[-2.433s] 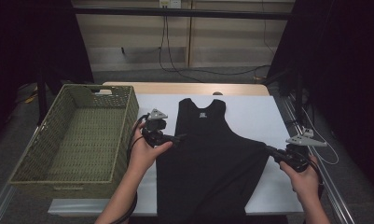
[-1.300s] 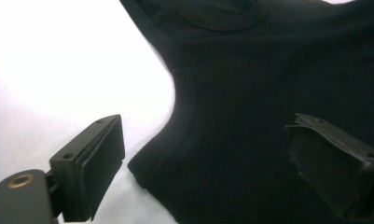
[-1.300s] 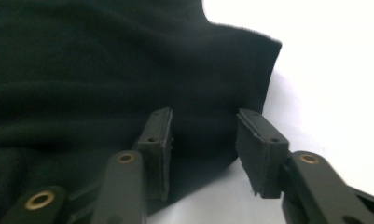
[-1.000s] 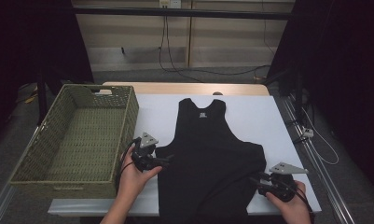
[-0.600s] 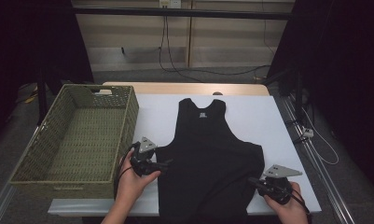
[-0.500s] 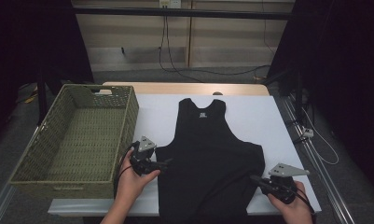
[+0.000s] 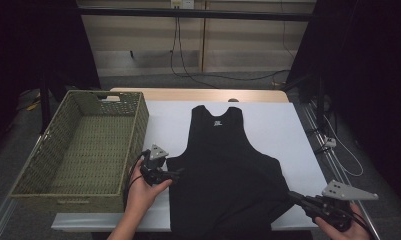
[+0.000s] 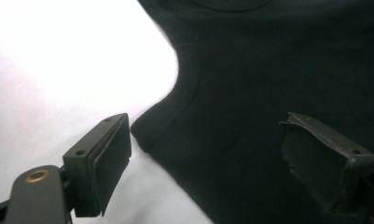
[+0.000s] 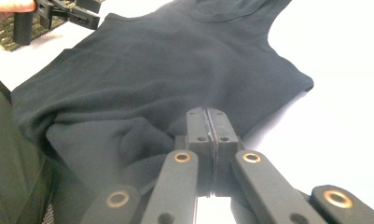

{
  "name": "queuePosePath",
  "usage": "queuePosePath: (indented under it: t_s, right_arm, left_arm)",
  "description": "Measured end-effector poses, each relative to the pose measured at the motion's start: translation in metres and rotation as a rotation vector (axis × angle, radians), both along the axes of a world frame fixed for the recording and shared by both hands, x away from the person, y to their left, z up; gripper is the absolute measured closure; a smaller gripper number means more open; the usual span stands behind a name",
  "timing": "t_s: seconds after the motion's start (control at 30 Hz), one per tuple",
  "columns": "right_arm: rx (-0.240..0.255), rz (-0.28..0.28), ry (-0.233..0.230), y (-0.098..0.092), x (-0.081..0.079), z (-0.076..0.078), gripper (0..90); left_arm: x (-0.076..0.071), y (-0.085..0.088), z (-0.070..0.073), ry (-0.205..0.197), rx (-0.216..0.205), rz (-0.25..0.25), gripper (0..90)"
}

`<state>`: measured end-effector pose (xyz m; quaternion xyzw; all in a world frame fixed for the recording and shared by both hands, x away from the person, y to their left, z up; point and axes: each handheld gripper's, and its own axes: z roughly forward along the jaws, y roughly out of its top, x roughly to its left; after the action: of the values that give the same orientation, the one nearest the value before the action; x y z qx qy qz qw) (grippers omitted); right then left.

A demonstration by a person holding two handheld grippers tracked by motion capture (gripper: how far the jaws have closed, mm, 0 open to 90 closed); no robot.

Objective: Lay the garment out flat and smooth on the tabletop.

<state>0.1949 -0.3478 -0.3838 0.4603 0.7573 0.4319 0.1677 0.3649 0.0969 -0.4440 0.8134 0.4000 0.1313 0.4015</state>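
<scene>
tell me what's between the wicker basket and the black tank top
In the high view, the left gripper sits between the basket and the tank top, over a strip of bare white table.

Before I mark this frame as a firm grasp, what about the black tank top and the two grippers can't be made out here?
- Right gripper, right gripper view: jaws shut at the black tank top; how much cloth is pinched is hidden.
- Tank top's hem, high view: cut off by the bottom edge.
- Neck label, high view: too small to read.
</scene>
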Motion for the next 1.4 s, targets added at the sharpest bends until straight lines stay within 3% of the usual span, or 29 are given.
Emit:
queuePosePath:
  t_s: [0.03, 0.1, 0.2, 0.23, 0.37, 0.4, 0.53, 0.63, 0.67, 0.7, 0.77, 0.8, 0.97, 1.03, 1.1, 1.13, 1.23, 1.3, 1.4]
  right_arm:
    - [-0.019, 0.002, -0.014, -0.002, -0.001, -0.002, 86.4]
    - [-0.026, -0.053, -0.026, -0.003, 0.001, -0.007, 64.2]
    - [-0.019, -0.093, -0.008, -0.007, 0.023, -0.016, 61.1]
    - [-0.038, -0.11, -0.01, -0.008, 0.033, -0.02, 58.6]
    - [-0.048, -0.166, 0.001, -0.007, 0.075, -0.033, 59.4]
    - [-0.045, -0.174, 0.028, -0.006, 0.085, -0.037, 59.4]
    - [-0.065, -0.223, 0.07, 0.003, 0.115, -0.053, 56.8]
    - [-0.105, -0.227, 0.1, 0.01, 0.127, -0.066, 57.8]
    - [-0.103, -0.227, 0.109, 0.011, 0.13, -0.069, 58.6]
    - [-0.109, -0.235, 0.118, 0.013, 0.131, -0.071, 60.2]
    - [-0.116, -0.243, 0.099, 0.012, 0.131, -0.072, 65.2]
    - [-0.105, -0.242, 0.096, 0.01, 0.131, -0.072, 64.9]
    - [-0.085, -0.302, 0.108, 0.0, 0.132, -0.072, 63.5]
    - [-0.109, -0.278, 0.089, 0.001, 0.133, -0.073, 74.9]
    - [-0.072, -0.24, 0.099, 0.001, 0.134, -0.074, 88.2]
    - [-0.063, -0.226, 0.108, 0.001, 0.134, -0.074, 89.1]
    - [-0.071, -0.219, 0.096, -0.001, 0.133, -0.072, 89.9]
    - [-0.059, -0.226, 0.088, -0.005, 0.131, -0.069, 89.9]
    - [-0.035, -0.253, 0.057, -0.015, 0.127, -0.061, 90.0]
  left_arm:
    - [0.0, 0.0, 0.0, 0.001, -0.007, 0.01, 16.4]
    - [0.001, 0.001, -0.001, 0.005, 0.002, 0.021, 16.6]
    - [0.002, 0.0, -0.002, 0.011, 0.002, 0.027, 17.7]
    - [0.003, 0.001, -0.002, 0.007, 0.001, 0.031, 18.3]
    - [0.008, 0.001, -0.005, 0.02, 0.002, 0.068, 20.4]
    - [0.009, 0.002, -0.005, 0.027, 0.022, 0.066, 20.5]
    - [0.011, -0.002, -0.007, 0.056, 0.02, 0.069, 26.7]
    - [0.013, -0.003, -0.007, 0.06, 0.101, 0.037, 33.6]
    - [0.013, -0.006, -0.008, 0.058, 0.074, 0.07, 35.3]
    - [0.014, -0.004, -0.006, 0.066, 0.095, 0.049, 39.7]
    - [0.014, -0.004, -0.006, 0.06, 0.11, 0.055, 46.9]
    - [0.013, -0.006, -0.007, 0.059, 0.069, 0.088, 48.1]
    - [0.015, -0.004, -0.008, 0.066, 0.049, 0.12, 57.5]
    - [0.015, -0.002, -0.007, 0.069, 0.054, 0.117, 62.8]
    - [0.016, -0.002, -0.007, 0.072, 0.051, 0.12, 65.9]
    - [0.016, -0.001, -0.006, 0.082, 0.053, 0.117, 68.9]
    - [0.018, -0.001, -0.007, 0.111, 0.005, 0.108, 82.8]
    - [0.02, 0.001, -0.004, 0.144, -0.004, 0.1, 85.2]
    - [0.022, 0.005, 0.002, 0.127, -0.025, 0.118, 86.0]
